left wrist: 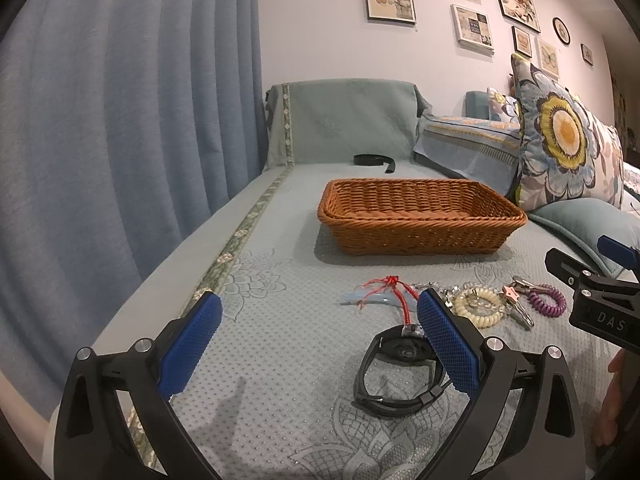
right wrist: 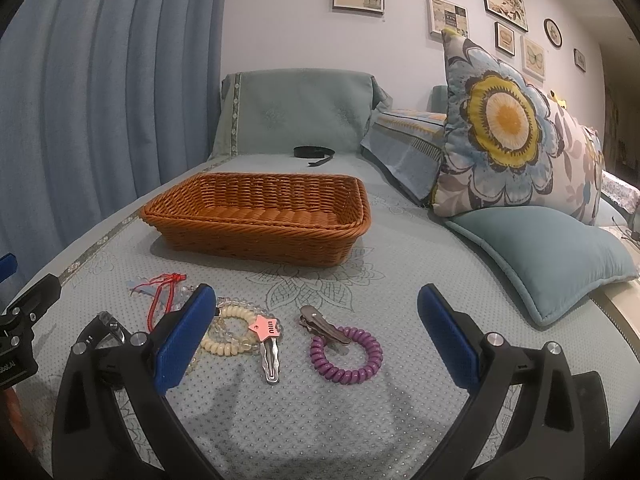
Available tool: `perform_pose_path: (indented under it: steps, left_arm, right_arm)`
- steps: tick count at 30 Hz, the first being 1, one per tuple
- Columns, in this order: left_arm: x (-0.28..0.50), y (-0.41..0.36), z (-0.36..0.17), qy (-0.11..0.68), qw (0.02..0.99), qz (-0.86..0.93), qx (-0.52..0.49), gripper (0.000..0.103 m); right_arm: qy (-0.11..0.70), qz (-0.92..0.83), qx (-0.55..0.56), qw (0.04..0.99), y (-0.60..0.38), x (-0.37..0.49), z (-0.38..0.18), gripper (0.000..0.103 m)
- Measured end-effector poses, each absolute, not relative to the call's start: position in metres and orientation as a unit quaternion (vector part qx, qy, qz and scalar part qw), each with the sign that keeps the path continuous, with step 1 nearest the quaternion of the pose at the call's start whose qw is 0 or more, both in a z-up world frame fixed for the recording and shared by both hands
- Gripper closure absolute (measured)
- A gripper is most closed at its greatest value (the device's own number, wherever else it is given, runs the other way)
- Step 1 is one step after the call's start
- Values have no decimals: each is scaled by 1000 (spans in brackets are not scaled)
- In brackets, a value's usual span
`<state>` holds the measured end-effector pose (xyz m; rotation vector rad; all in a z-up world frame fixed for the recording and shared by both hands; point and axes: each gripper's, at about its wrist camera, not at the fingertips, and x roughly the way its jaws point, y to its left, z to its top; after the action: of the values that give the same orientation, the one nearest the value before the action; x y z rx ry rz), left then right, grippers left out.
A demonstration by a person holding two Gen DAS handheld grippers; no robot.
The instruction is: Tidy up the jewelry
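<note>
Right gripper (right wrist: 316,300) hangs over the quilted sofa cover (right wrist: 400,280) with its blue pads spread wide, nothing between them. Below it sit a purple coil bracelet (right wrist: 346,354) touching a metal hair clip (right wrist: 320,326), a pink star hair clip (right wrist: 267,340), a cream beaded bracelet (right wrist: 228,334) and a red string (right wrist: 162,294). The wicker basket (right wrist: 256,216) sits further back, a floral pillow (right wrist: 512,128) to the right.

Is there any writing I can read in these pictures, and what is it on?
"DAS": white letters on the black body of the right gripper, cut off at the picture edge.
"uiu": on the pink star hair clip.
Partly legible "bbot.AI" on the left gripper.
Wall frames: print too small to read.
</note>
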<state>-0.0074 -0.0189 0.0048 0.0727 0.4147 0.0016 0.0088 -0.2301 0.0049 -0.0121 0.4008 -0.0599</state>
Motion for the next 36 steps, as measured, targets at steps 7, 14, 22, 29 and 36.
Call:
perform_pose_path:
  steps: [7,14,22,29,36]
  left_arm:
    - [-6,-16,6,208,978,0,27,8]
    - [-6,-17,7,206,978,-2,30,8]
    - [-6,-18,6,210,977,-11,28,8]
    - [13,18,7,255,966,-38,-33,8]
    - [30,44,0,300,942,-105,-108,11]
  right_arm:
    - [199,-30,-7,980,-229,9,5,7]
    - [200,-28,-11,979,-229,10,5,7]
    - [207,-31,-24,978,-224,11,4,7]
    - [238,-7,1,971,-238,18,5,8]
    - [280,24,33,959,-259,28,4,22]
